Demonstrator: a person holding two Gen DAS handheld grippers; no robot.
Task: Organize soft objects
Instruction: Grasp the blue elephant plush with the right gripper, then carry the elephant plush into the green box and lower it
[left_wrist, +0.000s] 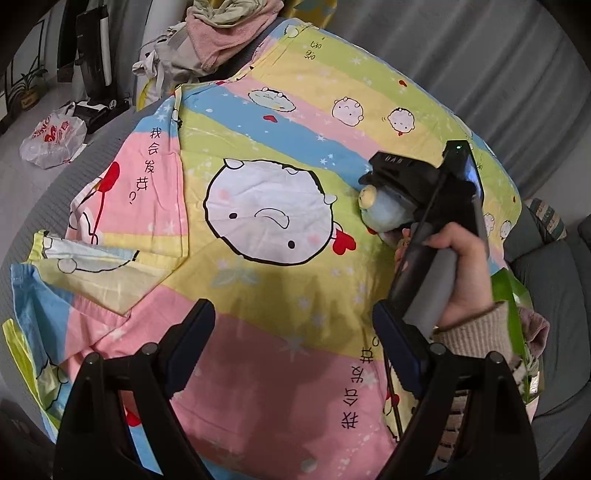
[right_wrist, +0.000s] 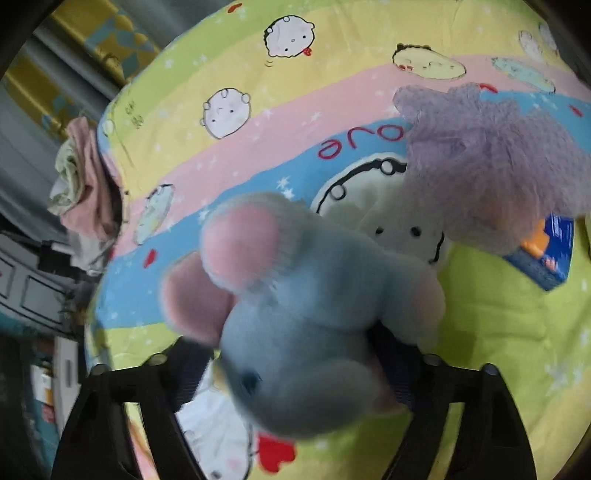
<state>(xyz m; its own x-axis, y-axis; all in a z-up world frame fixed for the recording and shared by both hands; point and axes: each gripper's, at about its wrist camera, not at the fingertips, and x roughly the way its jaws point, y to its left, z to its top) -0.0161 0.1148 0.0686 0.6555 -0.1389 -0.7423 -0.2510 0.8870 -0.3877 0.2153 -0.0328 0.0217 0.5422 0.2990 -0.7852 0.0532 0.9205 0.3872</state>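
Observation:
A blue plush elephant (right_wrist: 310, 317) with pink ears fills the right wrist view, clamped between my right gripper's (right_wrist: 295, 373) two fingers above the cartoon-print bedsheet (right_wrist: 332, 92). In the left wrist view the same elephant (left_wrist: 384, 212) shows under the right gripper's black body, held by a hand. My left gripper (left_wrist: 293, 332) is open and empty, hovering over the pink and yellow bedsheet (left_wrist: 258, 295). A purple mesh bath pouf (right_wrist: 487, 162) lies on the sheet beyond the elephant.
A pile of pink and pale clothes (left_wrist: 225, 33) lies at the bed's far edge, also seen in the right wrist view (right_wrist: 88, 184). A blue box (right_wrist: 546, 254) lies by the pouf. A plastic bag (left_wrist: 51, 140) is on the floor at left. A grey sofa (left_wrist: 554, 295) stands at right.

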